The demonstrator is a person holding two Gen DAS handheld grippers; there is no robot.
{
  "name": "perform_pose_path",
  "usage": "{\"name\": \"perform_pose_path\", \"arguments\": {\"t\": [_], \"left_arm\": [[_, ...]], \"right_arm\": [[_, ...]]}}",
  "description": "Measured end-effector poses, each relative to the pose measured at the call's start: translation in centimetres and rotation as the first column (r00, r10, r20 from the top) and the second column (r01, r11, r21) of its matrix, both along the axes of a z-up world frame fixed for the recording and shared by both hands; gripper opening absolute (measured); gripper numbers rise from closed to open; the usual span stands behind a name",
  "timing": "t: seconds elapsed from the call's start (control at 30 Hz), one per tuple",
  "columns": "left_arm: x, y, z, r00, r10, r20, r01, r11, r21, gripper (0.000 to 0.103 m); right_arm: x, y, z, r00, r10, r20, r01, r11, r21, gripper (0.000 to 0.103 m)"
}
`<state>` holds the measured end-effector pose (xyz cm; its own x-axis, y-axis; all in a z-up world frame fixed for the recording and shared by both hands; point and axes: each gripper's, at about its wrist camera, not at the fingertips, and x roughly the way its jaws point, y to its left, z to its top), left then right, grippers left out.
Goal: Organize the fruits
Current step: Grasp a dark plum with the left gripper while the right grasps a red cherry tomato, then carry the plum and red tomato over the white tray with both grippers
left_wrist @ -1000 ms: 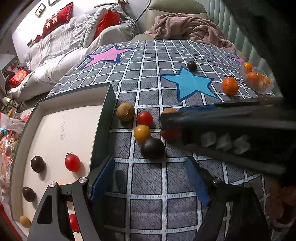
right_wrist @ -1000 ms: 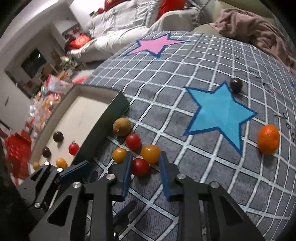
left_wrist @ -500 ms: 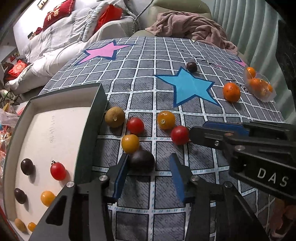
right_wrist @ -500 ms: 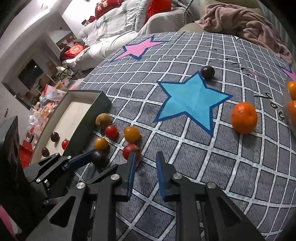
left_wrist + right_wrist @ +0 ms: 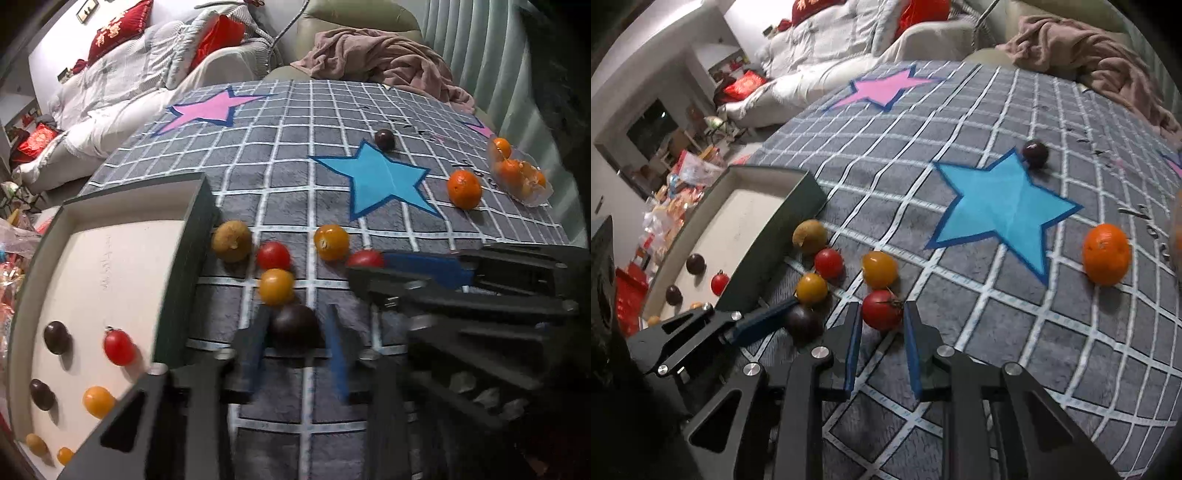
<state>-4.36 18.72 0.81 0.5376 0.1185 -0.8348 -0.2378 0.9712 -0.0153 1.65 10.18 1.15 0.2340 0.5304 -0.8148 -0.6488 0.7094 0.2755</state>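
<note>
No writing reads on the tray (image 5: 110, 229).

We count two grippers: left gripper (image 5: 295, 328), right gripper (image 5: 881, 321). One tray (image 5: 188, 229). In it: two dark fruits (image 5: 56, 336), one red tomato (image 5: 119, 347), three small yellow-orange fruits (image 5: 98, 401). On the cloth (image 5: 295, 147): two red tomatoes (image 5: 273, 255), two yellow tomatoes (image 5: 331, 242), two dark plums (image 5: 295, 326), one brown fruit (image 5: 232, 240), one loose mandarin (image 5: 464, 189), one bag of mandarins (image 5: 519, 173).

Both claws: black plastic frames w/ silver screws, blue pads (image 5: 852, 343) on fingers.
</note>
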Motion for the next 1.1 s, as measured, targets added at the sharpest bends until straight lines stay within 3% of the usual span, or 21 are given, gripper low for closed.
{"name": "perform_pose_path", "arguments": {"t": [0.13, 0.47, 1.1], "left_arm": [[-0.7, 0.9, 0.0, 1.000, 0.012, 0.009, -0.012, 0.999, -0.048, 0.028], [-3.6, 0.1, 0.8, 1.000, 0.002, 0.007, -0.002, 0.999, -0.048, 0.028], [-9.1, 1.2, 4.6, 0.997, 0.014, 0.071, -0.011, 0.999, -0.049, 0.028]], "right_arm": [[-0.4, -2.2, 0.6, 0.999, -0.031, -0.015, 0.032, 0.998, 0.047, 0.024], [-3.3, -5.3, -0.2, 0.996, -0.064, -0.053, 0.067, 0.996, 0.054, 0.024], [-8.5, -5.5, 2.8, 0.997, -0.071, -0.027, 0.072, 0.996, 0.056, 0.024]]}}
